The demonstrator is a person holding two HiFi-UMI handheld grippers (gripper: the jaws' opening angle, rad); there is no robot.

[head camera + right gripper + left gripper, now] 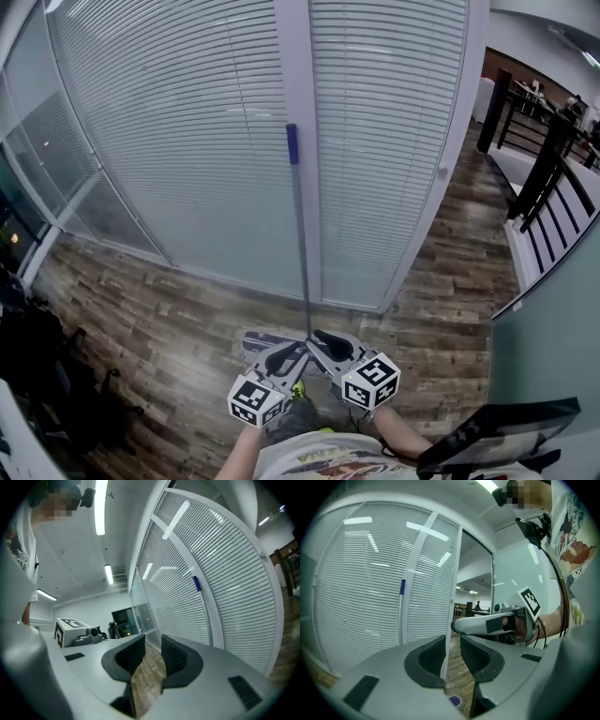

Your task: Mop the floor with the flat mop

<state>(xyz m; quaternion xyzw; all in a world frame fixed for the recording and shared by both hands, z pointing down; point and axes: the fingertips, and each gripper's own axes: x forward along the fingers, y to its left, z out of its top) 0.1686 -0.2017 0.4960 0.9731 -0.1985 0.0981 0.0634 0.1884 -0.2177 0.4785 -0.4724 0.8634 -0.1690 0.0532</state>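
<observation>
Flat mop (299,234): leans upright on the blinds (187,141), likely for easy reach. Just before the blinds, left gripper (286,356) jaws pressed together, right gripper (323,343) jaws slightly spread, both empty.

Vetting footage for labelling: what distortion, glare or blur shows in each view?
Head view: sharp, blinds bowed by the lens. Left gripper view: fisheye, dark corners, lamp reflections streaking the blinds. Right gripper view: ceiling lamp glaring white, same fisheye.

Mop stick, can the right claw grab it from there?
Probably yes: the mop stick stands against the blinds right beside the right claw, nothing stands between them, and the claw looks empty.
</observation>
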